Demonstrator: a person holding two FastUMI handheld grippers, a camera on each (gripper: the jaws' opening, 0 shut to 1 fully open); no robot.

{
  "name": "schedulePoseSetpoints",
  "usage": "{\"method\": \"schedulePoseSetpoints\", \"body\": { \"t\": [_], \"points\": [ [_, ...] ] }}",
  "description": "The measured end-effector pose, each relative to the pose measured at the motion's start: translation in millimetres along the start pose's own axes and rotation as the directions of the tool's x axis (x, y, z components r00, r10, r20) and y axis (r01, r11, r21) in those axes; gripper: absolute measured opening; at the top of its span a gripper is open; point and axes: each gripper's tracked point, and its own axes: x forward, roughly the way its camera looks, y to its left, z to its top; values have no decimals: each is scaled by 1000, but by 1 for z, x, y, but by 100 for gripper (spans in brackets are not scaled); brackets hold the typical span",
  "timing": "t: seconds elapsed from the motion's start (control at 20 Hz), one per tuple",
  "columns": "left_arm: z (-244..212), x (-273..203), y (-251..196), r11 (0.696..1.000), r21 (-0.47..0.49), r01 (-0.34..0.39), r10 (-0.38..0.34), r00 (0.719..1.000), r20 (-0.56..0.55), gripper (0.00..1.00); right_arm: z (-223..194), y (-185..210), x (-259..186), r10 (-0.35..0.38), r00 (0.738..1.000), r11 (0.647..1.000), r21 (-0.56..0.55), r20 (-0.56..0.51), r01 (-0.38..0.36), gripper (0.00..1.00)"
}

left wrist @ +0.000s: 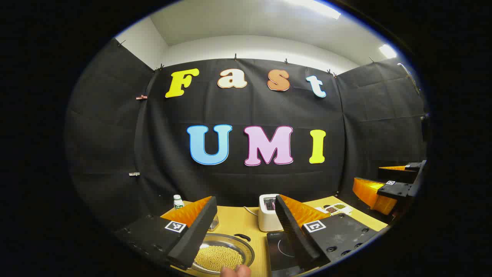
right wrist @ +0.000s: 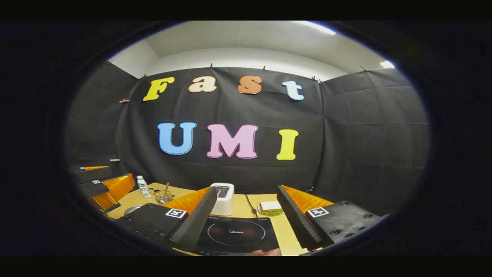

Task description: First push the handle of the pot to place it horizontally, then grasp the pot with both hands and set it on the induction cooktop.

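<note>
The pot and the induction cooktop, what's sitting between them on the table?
Nothing: in the left gripper view, only a bare strip of table separates the pot from the induction cooktop.

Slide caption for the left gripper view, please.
Left gripper open above the pot of yellow beads, cooktop and toaster beside it.

pot (left wrist: 223,256) left of induction cooktop (left wrist: 282,250) | toaster (left wrist: 268,217) behind cooktop | bottle (left wrist: 178,201) behind pot

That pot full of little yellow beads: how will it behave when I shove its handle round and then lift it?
The pot looks like thin shiny metal, so it may slide or spin readily on the smooth table. Its loose yellow beads add weight and would likely shift or spill if tilted. The small black handle offers little to push against.
</note>
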Motion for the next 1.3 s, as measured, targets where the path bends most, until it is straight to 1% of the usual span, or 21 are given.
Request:
{"method": "schedulePoseSetpoints", "body": {
  "t": [0.05,0.1,0.15,0.25,0.3,0.35,0.4,0.45,0.5,0.55,1.25,1.3],
  "points": [
    [1,0,0,1000,2,1,-1,1000,0,95,1,0,-1,-1,1000,1000,-2,1,1,97],
    [1,0,0,1000,4,2,-2,1000,2,92,1,-1,-1,-2,1000,1000,-6,3,2,97],
    [3,0,0,1000,7,4,-4,1000,4,95,3,-2,-2,-3,1000,1000,-9,7,3,97],
    [3,-1,0,1000,9,7,-7,1000,6,95,2,-3,-3,-6,1000,1000,-10,8,6,97],
    [2,-1,0,1000,8,7,-7,1000,5,92,2,-2,-4,-5,1000,1000,-10,6,5,97],
    [3,-1,0,1000,7,8,-8,1000,5,95,2,-2,-4,-5,1000,1000,-13,6,5,98],
    [2,-1,0,1000,6,7,-7,1000,4,95,2,-2,-6,-7,1000,1000,-20,10,7,98],
    [3,-1,0,1000,7,7,-7,1000,4,92,3,-2,-7,-7,1000,1000,-26,13,8,96],
    [2,-1,0,1000,8,7,-7,1000,3,92,4,-2,-8,-7,1000,1000,-27,14,7,98],
    [3,-1,0,1000,9,6,-6,1000,4,95,3,-1,-8,-4,1000,1000,-24,13,5,98],
    [5,-3,1,1000,3,-6,6,1000,24,95,5,-3,-10,-3,1000,1000,-26,20,3,97],
    [5,-3,1,1000,4,-6,6,1000,26,92,5,-3,-10,-3,1000,1000,-27,20,3,98]
  ]
}}
